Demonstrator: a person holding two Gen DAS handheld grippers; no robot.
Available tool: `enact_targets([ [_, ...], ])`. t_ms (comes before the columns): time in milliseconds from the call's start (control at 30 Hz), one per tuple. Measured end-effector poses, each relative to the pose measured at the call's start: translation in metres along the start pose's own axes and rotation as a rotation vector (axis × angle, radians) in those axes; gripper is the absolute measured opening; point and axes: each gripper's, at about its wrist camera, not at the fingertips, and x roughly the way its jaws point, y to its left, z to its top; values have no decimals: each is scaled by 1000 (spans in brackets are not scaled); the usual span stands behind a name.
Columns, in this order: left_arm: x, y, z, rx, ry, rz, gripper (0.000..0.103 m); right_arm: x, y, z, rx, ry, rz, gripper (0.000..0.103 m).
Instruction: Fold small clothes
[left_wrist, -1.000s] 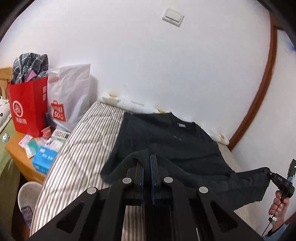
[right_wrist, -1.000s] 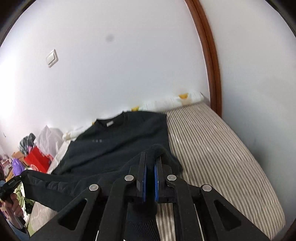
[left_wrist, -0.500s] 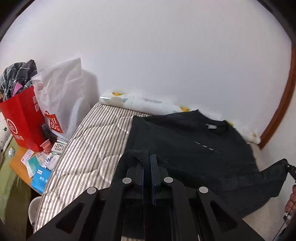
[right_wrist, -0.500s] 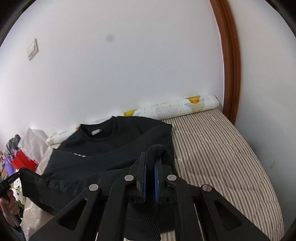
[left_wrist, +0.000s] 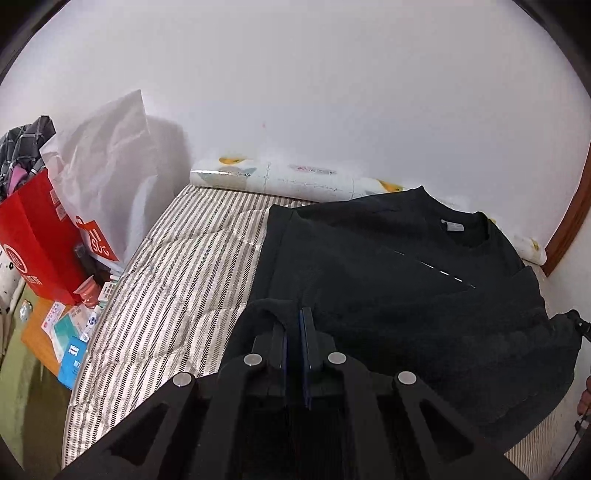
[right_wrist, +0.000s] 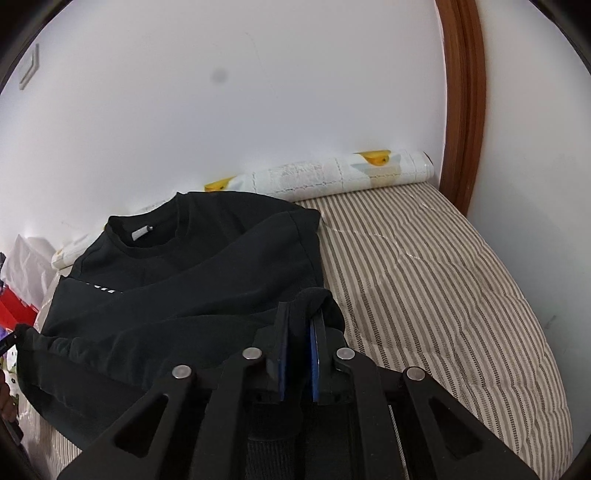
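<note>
On a striped mattress (right_wrist: 424, 280) pushed against a white wall, a black sweatshirt (left_wrist: 388, 266) lies face up, its collar toward the wall and its hem lifted toward the cameras. Each lower corner of the garment is pinched in a tool: the left gripper (left_wrist: 293, 332) is clamped on a bunch of dark fabric at the hem's left end, and the right gripper (right_wrist: 299, 328) is likewise closed on cloth at the right end. Between them the hem spans crosswise, so the fold line runs side to side and the collar lies straight ahead of both tools, about equally far from each. Both grippers are held level and point toward the wall, raised slightly above the bedding, a stance that suggests the hem is to be carried forward onto the chest. A rolled printed sheet (right_wrist: 332, 177) sits along the wall; a red shopping bag (left_wrist: 33, 243) and a white bag (left_wrist: 107, 155) stand at the left.
</note>
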Motion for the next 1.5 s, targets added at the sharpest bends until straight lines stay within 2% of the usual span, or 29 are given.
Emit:
enact_targets([
  [100,1,-1,0,5,1,4,7,-5,0,-3,-14,14,-1,16],
  [167,0,-2,0,10,-2,8,8,-15,0,-7,-34,19,-23,29],
  [200,-2,-3,-1,15,-2,10,8,-20,-1,-10,-42,16,-41,42],
  [333,-4,-6,-1,38,-10,17,8,-57,-12,-26,-53,-14,-60,49],
  [533,-11,-10,-2,54,-21,22,8,-93,-32,-55,-66,26,-142,49],
  [733,-17,-17,-4,66,-12,16,22,-115,-45,-82,-34,58,-169,49],
  [767,-18,-18,-4,65,-10,11,25,-117,-44,-85,-33,63,-170,49],
  [1000,-28,-24,-5,76,-25,20,26,-126,-34,-97,-42,82,-156,49],
  [1133,-33,-26,-7,79,-28,12,36,-130,-28,-100,-37,84,-149,49],
  [1467,-51,-36,-9,121,-66,47,36,-137,-14,-105,-37,94,-113,49],
  [1500,-53,-38,-9,127,-73,48,41,-137,-13,-105,-37,95,-110,49],
])
